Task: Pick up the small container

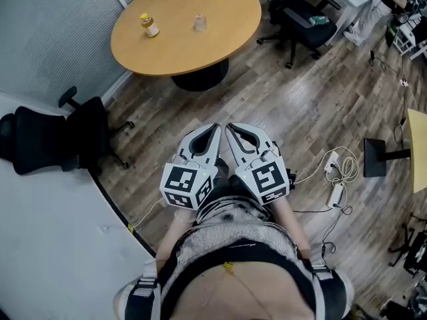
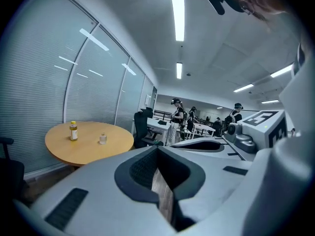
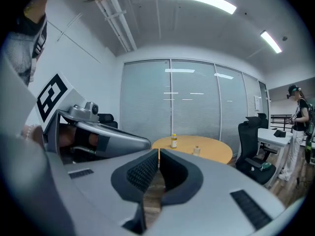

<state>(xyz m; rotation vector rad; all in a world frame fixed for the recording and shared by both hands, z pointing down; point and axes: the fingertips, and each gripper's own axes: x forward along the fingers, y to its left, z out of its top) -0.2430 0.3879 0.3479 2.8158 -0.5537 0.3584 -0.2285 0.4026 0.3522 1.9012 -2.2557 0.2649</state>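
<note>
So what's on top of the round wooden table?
A yellow-capped bottle and a small clear container stand apart on the round table. Nothing else shows there. Its top hides the floor beneath, except the dark base.

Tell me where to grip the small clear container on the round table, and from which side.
Probably across its midbody, jaws level, coming from the near table edge: the small container stands upright, with the yellow-capped bottle well clear to its left.

Head view steeply down from above; both gripper views low, nearly level, toward the far round table (image 1: 187, 42), common to all.
</note>
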